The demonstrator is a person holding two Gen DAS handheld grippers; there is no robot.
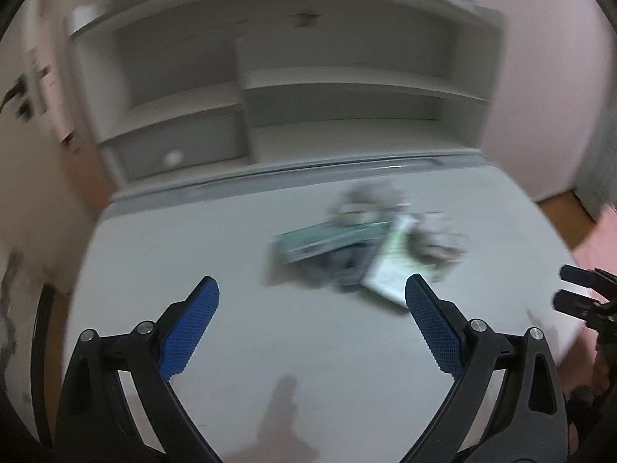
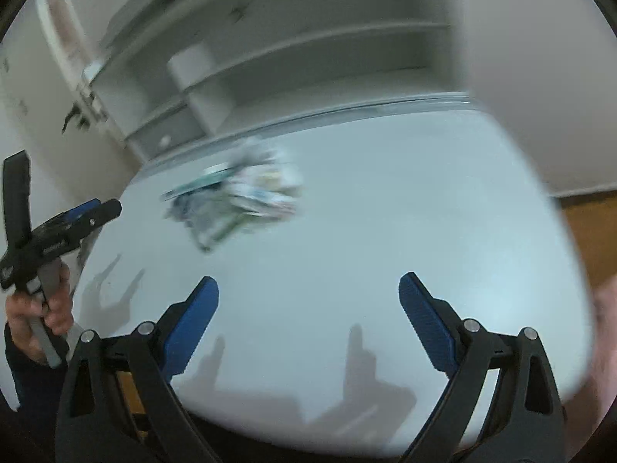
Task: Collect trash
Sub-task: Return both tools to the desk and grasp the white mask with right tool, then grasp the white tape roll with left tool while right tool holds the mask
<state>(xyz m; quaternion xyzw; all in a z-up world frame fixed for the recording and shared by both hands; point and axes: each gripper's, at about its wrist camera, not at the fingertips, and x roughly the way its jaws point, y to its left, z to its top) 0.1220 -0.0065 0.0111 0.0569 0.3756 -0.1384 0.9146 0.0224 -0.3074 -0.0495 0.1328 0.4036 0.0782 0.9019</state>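
Observation:
A blurred pile of trash (image 1: 366, 247) lies on the white table (image 1: 193, 254): a teal flat packet (image 1: 327, 239), a pale green-white packet (image 1: 391, 270) and crumpled wrappers (image 1: 439, 245). My left gripper (image 1: 312, 289) is open and empty, above the table just short of the pile. My right gripper (image 2: 308, 283) is open and empty, farther from the same pile (image 2: 239, 200). The left gripper also shows at the left edge of the right wrist view (image 2: 92, 210), held by a hand. The right gripper's fingertips (image 1: 574, 287) show at the right edge of the left wrist view.
A white shelf unit (image 1: 293, 88) with a small drawer (image 1: 177, 154) stands behind the table against a pinkish wall. Wooden floor (image 2: 586, 223) shows past the table's right edge. Both views are motion-blurred.

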